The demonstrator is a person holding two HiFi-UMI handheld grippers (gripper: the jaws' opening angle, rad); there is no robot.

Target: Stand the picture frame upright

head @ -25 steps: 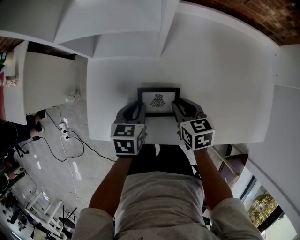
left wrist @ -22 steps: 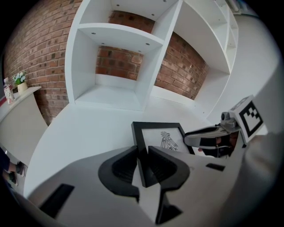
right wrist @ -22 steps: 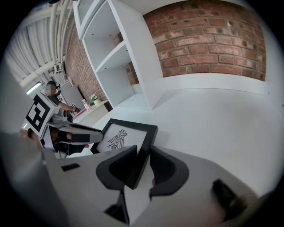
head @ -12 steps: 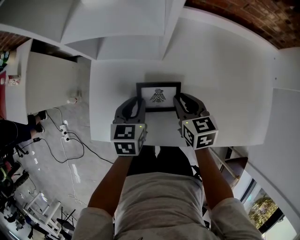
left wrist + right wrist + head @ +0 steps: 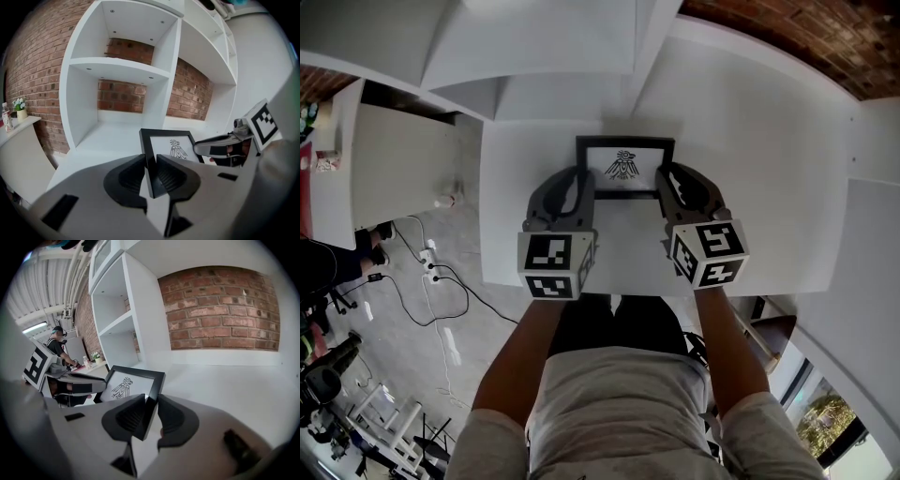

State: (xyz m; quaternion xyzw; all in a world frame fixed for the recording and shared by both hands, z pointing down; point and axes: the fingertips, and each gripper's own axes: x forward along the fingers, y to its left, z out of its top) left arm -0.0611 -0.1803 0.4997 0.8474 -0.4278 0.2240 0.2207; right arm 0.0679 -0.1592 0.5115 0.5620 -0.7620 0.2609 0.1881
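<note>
The picture frame [image 5: 625, 165], tilted over the white table [image 5: 769, 187], held by both side edges.
The left gripper [image 5: 582, 184] clamps its left edge; the right gripper [image 5: 667, 180], jaws just closing further, pinches the right (lower corners hidden behind jaws).

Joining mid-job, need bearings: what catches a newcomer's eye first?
A black picture frame with a bird drawing, over the white table, clamped at its side edges by the left hand-held gripper and the right hand-held gripper, whose jaws have just been closing on it. Behind stand white shelves and a brick wall.
</note>
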